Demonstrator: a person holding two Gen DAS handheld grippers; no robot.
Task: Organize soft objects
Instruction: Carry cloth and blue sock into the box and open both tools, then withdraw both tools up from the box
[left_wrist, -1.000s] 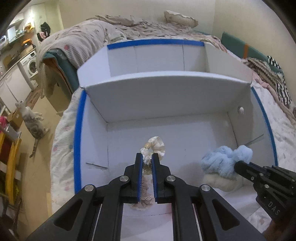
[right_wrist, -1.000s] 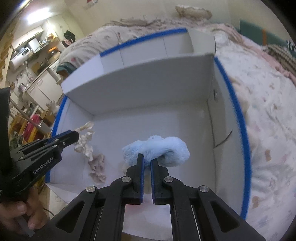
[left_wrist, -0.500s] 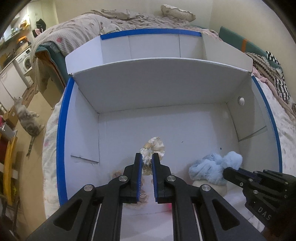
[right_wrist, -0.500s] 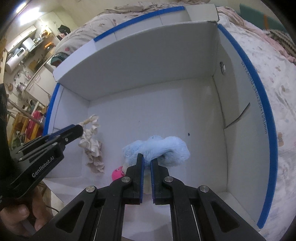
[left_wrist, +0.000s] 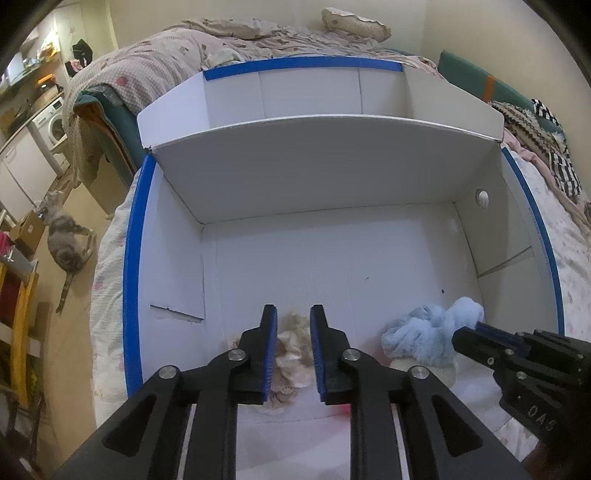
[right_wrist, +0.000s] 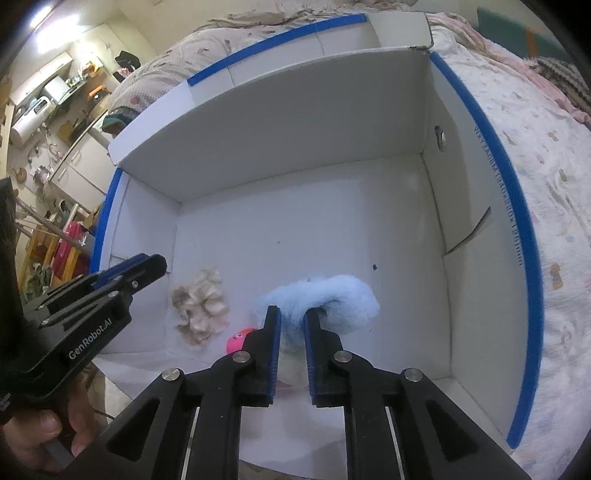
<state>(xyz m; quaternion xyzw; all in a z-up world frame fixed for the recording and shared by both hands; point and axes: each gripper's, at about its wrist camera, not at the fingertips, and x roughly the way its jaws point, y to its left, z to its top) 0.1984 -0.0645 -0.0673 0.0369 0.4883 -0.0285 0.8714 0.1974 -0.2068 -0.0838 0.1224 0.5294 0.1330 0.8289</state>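
Soft things lying low in the white box (left_wrist: 177, 266), near its front wall: beige ruffled cloth (right_wrist: 201, 306) to the left, fluffy blue cloth (right_wrist: 332, 295) to the right, small pink toy (right_wrist: 238, 339) between them on the floor of the box. Far left, outside the box, a cat (left_wrist: 66, 243) stretched on the room floor, a washing machine (left_wrist: 51, 125) behind it. Left tool (left_wrist: 293, 350) angled down over the beige cloth, jaws narrow and opening, blue pads to either side of the ruffles with a gap showing on each side, so the cloth most likely let go and resting on the box floor rather than hanging. Right tool (right_wrist: 291, 347) likewise tilted down at the blue cloth, jaws narrow and opening, fluff bulging up between the pads and out past the tips; hard to tell whether the pads still press the pile, though the cloth looks settled on a pale thing beneath it. Both tools held steep, probably to reach over the front wall and drop the pieces inside. Blue tape along the rim of the box, bed (right_wrist: 535, 155) with a patterned cover under and to the right of it.
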